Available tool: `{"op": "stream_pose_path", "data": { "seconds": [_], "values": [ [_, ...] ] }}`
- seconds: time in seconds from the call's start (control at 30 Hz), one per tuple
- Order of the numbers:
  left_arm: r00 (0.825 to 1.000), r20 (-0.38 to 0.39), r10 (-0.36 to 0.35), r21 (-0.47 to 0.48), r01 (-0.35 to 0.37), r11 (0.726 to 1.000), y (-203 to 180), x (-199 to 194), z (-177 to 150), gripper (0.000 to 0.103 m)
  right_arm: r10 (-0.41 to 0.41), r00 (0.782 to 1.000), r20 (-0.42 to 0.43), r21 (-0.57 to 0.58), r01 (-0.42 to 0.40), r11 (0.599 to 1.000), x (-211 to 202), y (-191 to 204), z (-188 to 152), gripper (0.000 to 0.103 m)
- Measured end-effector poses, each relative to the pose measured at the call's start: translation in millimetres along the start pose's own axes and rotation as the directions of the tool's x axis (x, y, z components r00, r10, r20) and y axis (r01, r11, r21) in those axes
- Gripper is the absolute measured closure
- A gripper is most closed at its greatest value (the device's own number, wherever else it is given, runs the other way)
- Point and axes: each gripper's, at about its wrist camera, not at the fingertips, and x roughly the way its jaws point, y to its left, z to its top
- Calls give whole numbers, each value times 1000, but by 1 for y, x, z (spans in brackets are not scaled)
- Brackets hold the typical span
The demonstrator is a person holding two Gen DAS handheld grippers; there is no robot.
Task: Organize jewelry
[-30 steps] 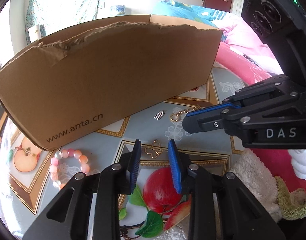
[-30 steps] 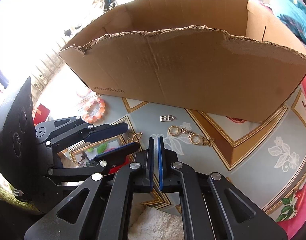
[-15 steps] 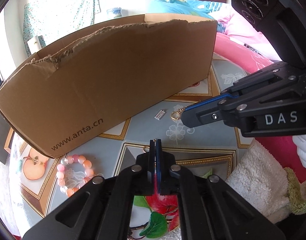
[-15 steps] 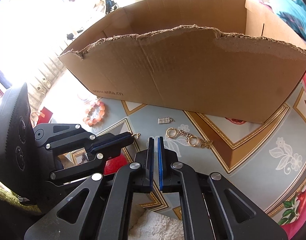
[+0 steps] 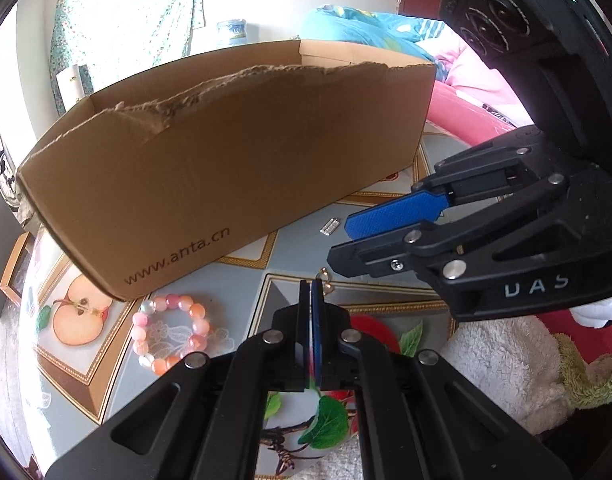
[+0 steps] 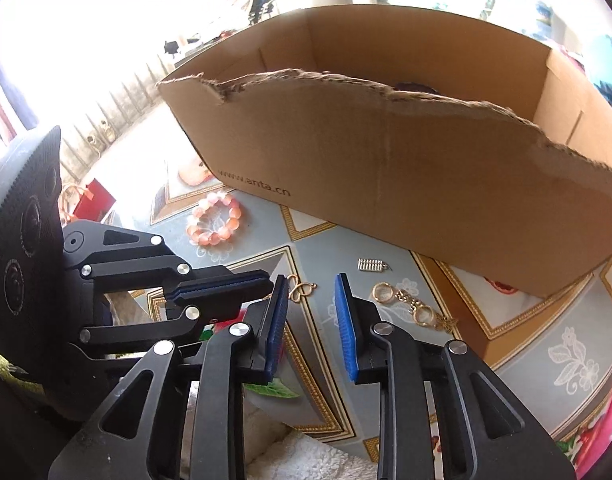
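The left gripper point(image 5: 314, 294) is nearest in its own view, with its blue pads pressed together on the small gold swirl-shaped pendant point(image 6: 302, 288). A second ago these jaws stood open around the pendant as it lay flat on the fruit-printed plastic tablecloth point(image 5: 246, 268). Only a sliver of gold shows past the right side of the pads in the left wrist view. In the right wrist view the pendant sticks out from the left gripper's tip, with its long axis running left to right and its free end pointing right. Whether it is clear of the cloth cannot be told.

The right gripper point(image 6: 309, 286) now has its jaws spread wide apart and holds nothing, whereas half a second ago they were nearly shut. The pendant appears between its fingers.

To the left lies a pink and orange bead bracelet point(image 5: 170, 332). To the right, beyond the pendant, lies a gold chain with two rings point(image 6: 413, 304). Just past it is a small silver ribbed rectangular charm point(image 6: 371, 265).

Farthest is the torn-edged brown cardboard box point(image 5: 226, 168), which is open at the top and has its long side facing the grippers.
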Motion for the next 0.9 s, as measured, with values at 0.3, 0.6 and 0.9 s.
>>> {"op": "stream_pose_path", "data": {
  "seconds": [0.3,0.6,0.9],
  "values": [
    [1000,-11,10,-50,-10,999,11,-14,-17,102,-40,996,-74,-147,29,989,22,21,3,78],
    [1000,9,-13,-46,13,999,14,-17,-22,102,-122,987,-102,-241,94,966,25,30,8,71],
    [1000,19,-20,-56,21,998,20,-17,-24,102,-80,984,-156,-227,43,973,29,20,20,73]
  ]
}}
